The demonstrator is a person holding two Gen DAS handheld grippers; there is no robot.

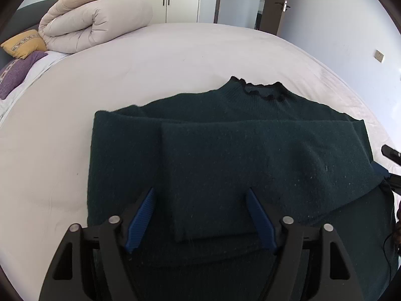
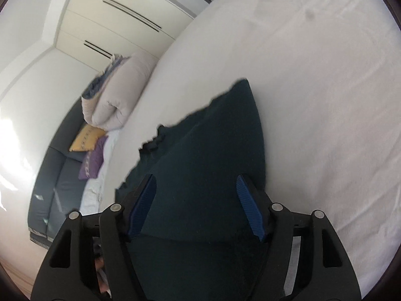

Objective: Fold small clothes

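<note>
Dark sweater [image 1: 250,150] lies flat on the bed [image 1: 150,62], collar at the far end, both sleeves folded across the chest. Left gripper [image 1: 200,198] and right gripper [image 2: 196,185] hover spread wide over it, holding nothing. Grab only the top sleeve layer and the fold will probably drag apart.

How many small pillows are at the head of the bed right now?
2. A yellow pillow sits against the folded duvet; a purple pillow lies just in front of it. Others may be hidden behind the duvet.
</note>
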